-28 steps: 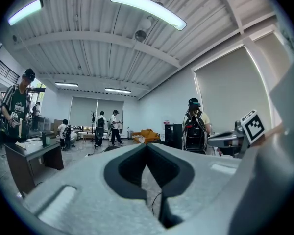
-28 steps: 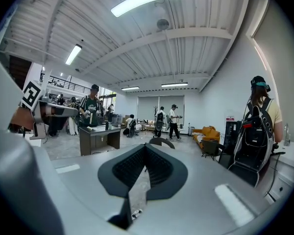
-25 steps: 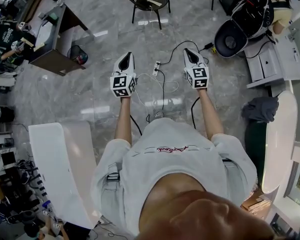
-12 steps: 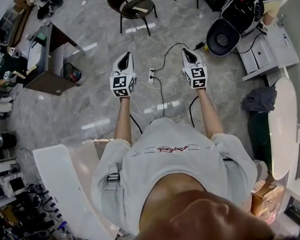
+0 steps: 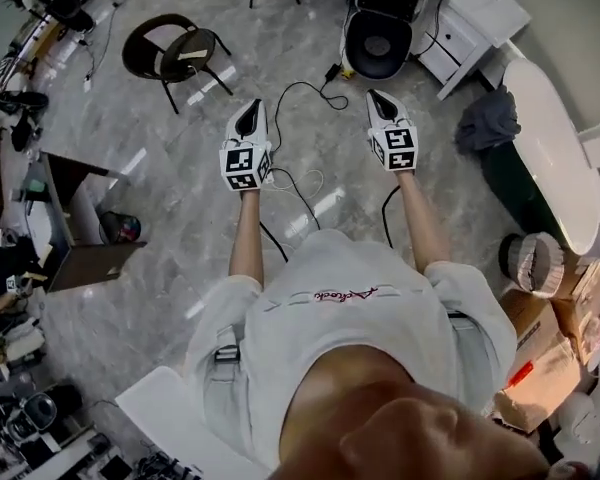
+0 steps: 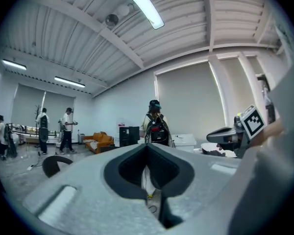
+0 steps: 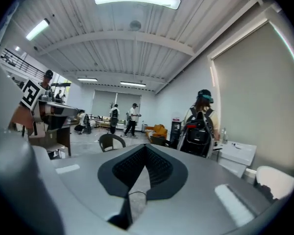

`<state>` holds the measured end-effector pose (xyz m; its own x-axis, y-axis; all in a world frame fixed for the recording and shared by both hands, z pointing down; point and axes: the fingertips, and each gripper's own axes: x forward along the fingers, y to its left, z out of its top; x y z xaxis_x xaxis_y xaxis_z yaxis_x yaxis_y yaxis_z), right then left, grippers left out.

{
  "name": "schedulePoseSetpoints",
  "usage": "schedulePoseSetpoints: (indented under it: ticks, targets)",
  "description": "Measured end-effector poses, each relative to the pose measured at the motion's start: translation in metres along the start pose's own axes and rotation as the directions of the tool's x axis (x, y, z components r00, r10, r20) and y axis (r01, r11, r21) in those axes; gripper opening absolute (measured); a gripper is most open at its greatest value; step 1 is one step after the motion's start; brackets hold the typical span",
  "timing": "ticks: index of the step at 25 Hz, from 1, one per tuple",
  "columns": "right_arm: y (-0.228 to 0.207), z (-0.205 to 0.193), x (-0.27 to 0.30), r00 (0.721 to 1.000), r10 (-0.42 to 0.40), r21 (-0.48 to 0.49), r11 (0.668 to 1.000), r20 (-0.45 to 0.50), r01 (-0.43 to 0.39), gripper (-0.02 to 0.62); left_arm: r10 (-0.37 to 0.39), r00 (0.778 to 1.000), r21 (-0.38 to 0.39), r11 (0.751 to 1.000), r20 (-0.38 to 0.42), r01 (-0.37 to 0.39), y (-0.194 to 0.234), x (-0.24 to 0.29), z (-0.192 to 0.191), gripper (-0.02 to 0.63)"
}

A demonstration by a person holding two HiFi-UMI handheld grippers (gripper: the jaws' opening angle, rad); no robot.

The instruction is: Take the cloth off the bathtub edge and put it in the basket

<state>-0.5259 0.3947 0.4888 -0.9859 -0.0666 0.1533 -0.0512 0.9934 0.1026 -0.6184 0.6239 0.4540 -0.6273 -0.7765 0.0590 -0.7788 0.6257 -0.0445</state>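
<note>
We've turned, white oval bathtub [image 5: 555, 158] now upper right, crumpled grey cloth [image 5: 488, 120] on its edge, pale woven basket [image 5: 533, 265] beside it, left gripper [image 5: 252, 116] and right gripper [image 5: 378, 101] closed, empty, black cable [image 5: 302, 84] across grey marble floor [image 5: 180, 198].

No wording can be read for certain. A line of red script crosses the chest of the shirt [image 5: 345, 295], at 6 o'clock from the grippers, too small to make out. The cubes on the left gripper [image 5: 251, 110] and right gripper [image 5: 378, 97] bear only black-and-white square code patterns.
</note>
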Motion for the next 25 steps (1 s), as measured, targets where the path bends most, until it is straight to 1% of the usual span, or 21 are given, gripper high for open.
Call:
schedulePoseSetpoints:
  ticks: [2, 4, 6, 8, 10, 12, 14, 18, 20, 21, 23, 24, 25]
  targets:
    - [-0.04, -0.011, -0.028, 0.994, -0.105, 0.015, 0.994, -0.015, 0.105, 0.006, -0.102, 0.995, 0.007, 0.995, 0.005, 0.102, -0.034, 0.032, 0.004, 0.0]
    - [-0.077, -0.021, -0.058, 0.979, -0.202, 0.028, 0.979, -0.033, 0.203, 0.006, -0.197, 0.98, 0.014, 0.98, 0.009, 0.197, -0.071, 0.06, 0.007, 0.0]
    - [-0.112, -0.031, -0.089, 0.955, -0.291, 0.038, 0.955, -0.05, 0.293, 0.006, -0.283, 0.959, 0.019, 0.959, 0.013, 0.283, -0.11, 0.085, 0.01, 0.0]
    - [-0.143, -0.043, -0.127, 0.921, -0.382, 0.044, 0.922, -0.07, 0.385, 0.006, -0.377, 0.926, 0.022, 0.926, 0.011, 0.376, -0.155, 0.108, 0.01, 0.0]
    - [-0.171, -0.057, -0.174, 0.873, -0.479, 0.052, 0.873, -0.096, 0.485, 0.006, -0.481, 0.877, 0.022, 0.877, 0.002, 0.481, -0.209, 0.126, 0.007, 0.0]
    - [-0.195, -0.071, -0.224, 0.813, -0.57, 0.061, 0.813, -0.122, 0.579, 0.006, -0.579, 0.815, 0.021, 0.815, -0.003, 0.579, -0.266, 0.138, 0.005, 0.0]
    - [-0.214, -0.083, -0.271, 0.752, -0.643, 0.066, 0.752, -0.145, 0.656, 0.006, -0.659, 0.752, 0.02, 0.752, -0.004, 0.659, -0.319, 0.144, 0.005, 0.0]
    - [-0.229, -0.102, -0.357, 0.637, -0.747, 0.057, 0.639, -0.191, 0.767, 0.006, -0.774, 0.633, 0.019, 0.632, -0.01, 0.774, -0.406, 0.141, 0.005, 0.0]
    - [-0.231, -0.112, -0.398, 0.578, -0.789, 0.059, 0.58, -0.208, 0.812, 0.006, -0.815, 0.58, 0.016, 0.58, -0.012, 0.815, -0.442, 0.133, 0.003, 0.0]
    - [-0.231, -0.117, -0.417, 0.551, -0.806, 0.062, 0.552, -0.217, 0.831, 0.006, -0.829, 0.559, 0.016, 0.559, -0.013, 0.829, -0.458, 0.128, 0.002, 0.0]
    - [-0.229, -0.125, -0.447, 0.508, -0.829, 0.067, 0.507, -0.232, 0.859, 0.006, -0.85, 0.527, 0.016, 0.527, -0.015, 0.85, -0.483, 0.119, 0.001, 0.0]
    - [-0.227, -0.127, -0.458, 0.494, -0.837, 0.068, 0.493, -0.235, 0.867, 0.006, -0.856, 0.516, 0.016, 0.516, -0.017, 0.856, -0.491, 0.114, 0.0, 0.0]
    - [-0.225, -0.128, -0.466, 0.486, -0.841, 0.07, 0.485, -0.236, 0.872, 0.006, -0.86, 0.51, 0.015, 0.509, -0.02, 0.86, -0.497, 0.11, -0.001, 0.0]
